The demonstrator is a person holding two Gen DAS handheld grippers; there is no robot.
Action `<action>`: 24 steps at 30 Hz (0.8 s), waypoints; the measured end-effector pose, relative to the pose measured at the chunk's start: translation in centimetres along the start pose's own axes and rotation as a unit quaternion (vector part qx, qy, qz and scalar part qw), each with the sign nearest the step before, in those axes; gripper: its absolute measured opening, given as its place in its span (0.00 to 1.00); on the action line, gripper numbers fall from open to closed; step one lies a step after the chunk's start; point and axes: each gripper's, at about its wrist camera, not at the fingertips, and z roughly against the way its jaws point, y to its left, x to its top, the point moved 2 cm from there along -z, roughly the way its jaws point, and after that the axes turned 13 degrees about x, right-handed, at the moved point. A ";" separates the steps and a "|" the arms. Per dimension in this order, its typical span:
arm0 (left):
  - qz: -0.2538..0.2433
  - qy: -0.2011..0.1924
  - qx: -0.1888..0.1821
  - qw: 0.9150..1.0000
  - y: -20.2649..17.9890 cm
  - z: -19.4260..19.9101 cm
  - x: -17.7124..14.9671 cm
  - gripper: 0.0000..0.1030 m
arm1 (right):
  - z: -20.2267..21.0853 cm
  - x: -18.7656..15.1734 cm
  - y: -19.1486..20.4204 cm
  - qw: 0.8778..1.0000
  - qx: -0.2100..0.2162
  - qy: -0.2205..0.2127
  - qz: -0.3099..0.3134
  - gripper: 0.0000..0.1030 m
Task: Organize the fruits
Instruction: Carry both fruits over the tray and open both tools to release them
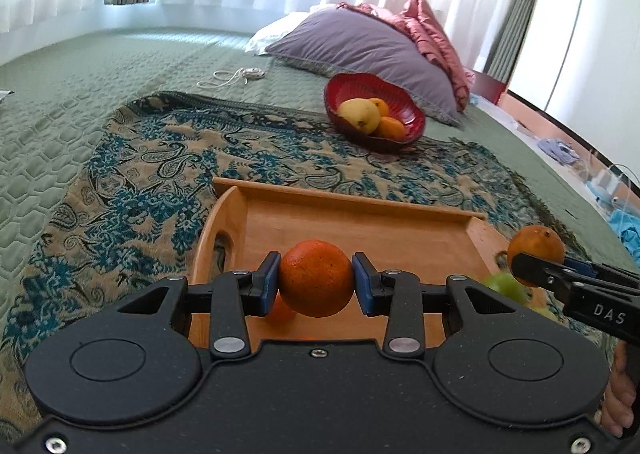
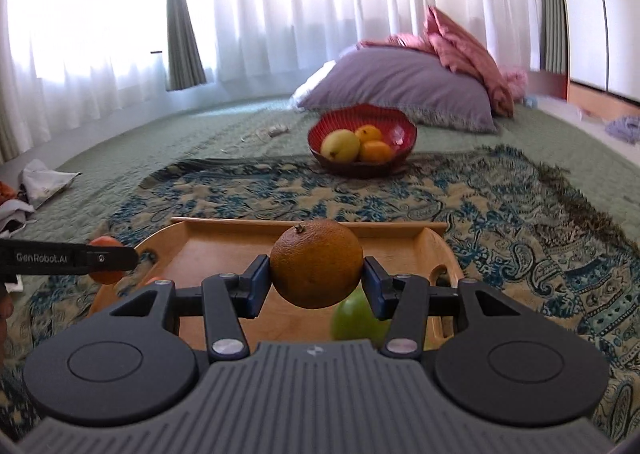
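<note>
My left gripper (image 1: 316, 284) is shut on a bright orange (image 1: 316, 278) and holds it above the wooden tray (image 1: 360, 214). My right gripper (image 2: 317, 284) is shut on a duller orange (image 2: 316, 264) above the same tray (image 2: 224, 238); it also shows in the left wrist view (image 1: 536, 250). A green apple (image 2: 354, 320) lies in the tray under the right gripper, and also shows in the left wrist view (image 1: 506, 286). Another orange fruit (image 1: 280, 312) lies in the tray under the left gripper. A red bowl (image 1: 408, 114) beyond the tray holds a yellow pear (image 1: 360, 114) and two oranges.
The tray and bowl sit on a blue paisley throw (image 1: 140, 174) over a green quilted bed (image 1: 80, 74). A purple pillow (image 1: 360, 42) and pink cushion (image 1: 432, 30) lie behind the bowl. A white cord (image 1: 232, 76) lies on the quilt. Clothes (image 2: 40, 182) lie far left.
</note>
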 end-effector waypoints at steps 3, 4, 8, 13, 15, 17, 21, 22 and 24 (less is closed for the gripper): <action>-0.003 0.011 0.002 1.000 -0.4 -1.6 0.5 0.35 | -1.4 0.5 -0.9 1.000 0.006 0.016 -0.020 0.51; -0.004 0.014 0.002 1.000 -0.6 -2.0 0.6 0.35 | -1.8 0.6 -1.1 0.999 0.008 0.020 -0.024 0.51; -0.007 0.027 0.009 1.000 -1.4 -3.8 1.0 0.35 | -3.7 1.0 -1.6 0.999 0.014 0.040 -0.031 0.51; -0.007 0.039 0.012 0.999 -2.1 -5.4 0.9 0.35 | -5.6 1.2 -1.3 0.998 0.014 0.056 -0.018 0.51; -0.011 0.043 0.017 0.999 -2.4 -6.1 0.9 0.35 | -6.3 1.2 -1.1 0.998 0.013 0.062 -0.017 0.51; -0.014 0.045 0.020 0.999 -2.7 -6.6 0.8 0.35 | -7.0 1.2 -1.0 0.998 0.011 0.068 -0.016 0.51; -0.021 0.048 0.028 0.998 -2.9 -7.4 0.8 0.35 | -8.0 0.9 -1.1 0.997 0.009 0.078 -0.018 0.51; -0.024 0.048 0.032 0.998 -2.9 -7.6 0.8 0.35 | -8.3 0.9 -1.1 0.996 0.008 0.082 -0.019 0.51; -0.027 0.049 0.037 0.998 -2.9 -8.0 0.9 0.35 | -8.8 0.7 -1.1 0.996 0.005 0.089 -0.018 0.51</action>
